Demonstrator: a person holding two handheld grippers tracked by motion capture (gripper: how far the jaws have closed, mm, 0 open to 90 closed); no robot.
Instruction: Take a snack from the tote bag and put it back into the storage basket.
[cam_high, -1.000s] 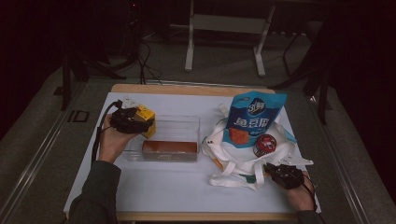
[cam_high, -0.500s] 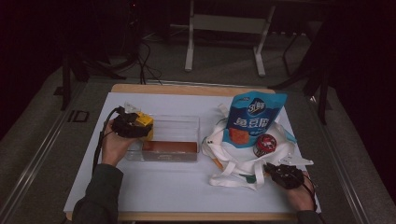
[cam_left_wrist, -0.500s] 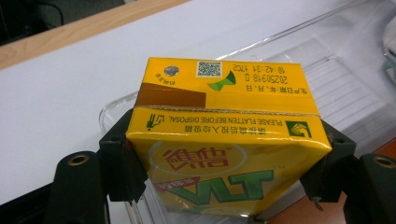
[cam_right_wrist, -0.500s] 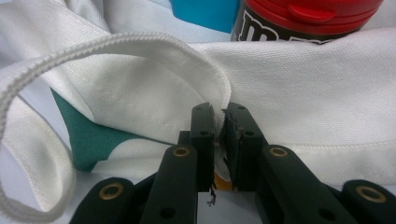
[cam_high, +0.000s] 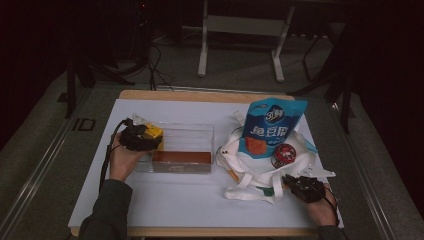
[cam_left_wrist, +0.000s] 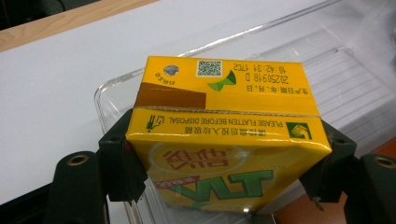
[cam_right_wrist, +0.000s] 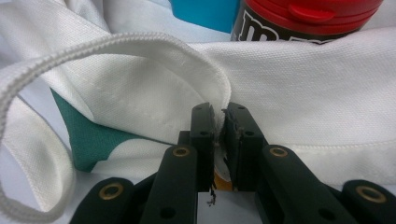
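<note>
My left gripper (cam_high: 145, 137) is shut on a yellow drink carton (cam_left_wrist: 219, 130), its jaws pressing both sides; it hovers over the left end of a clear plastic bin (cam_high: 187, 137). The carton (cam_high: 152, 132) shows at the bin's left corner in the high view. A brown flat item (cam_high: 181, 157) lies inside the bin along its near wall. My right gripper (cam_right_wrist: 218, 135) is shut on the edge of a white cloth bag (cam_right_wrist: 303, 88), at the bag's near right corner (cam_high: 260, 175). On the bag rest a blue snack pouch (cam_high: 270, 127) and a red-lidded can (cam_high: 283, 154).
A white mat (cam_high: 200, 200) covers the wooden table, with bare room along the near edge. The bag's white strap (cam_right_wrist: 93, 51) loops left of my right gripper. Metal stand legs (cam_high: 240, 45) sit on the floor beyond the table.
My left gripper has sunk with the yellow carton toward the bin's left end. The right gripper and the bag have stayed put.
</note>
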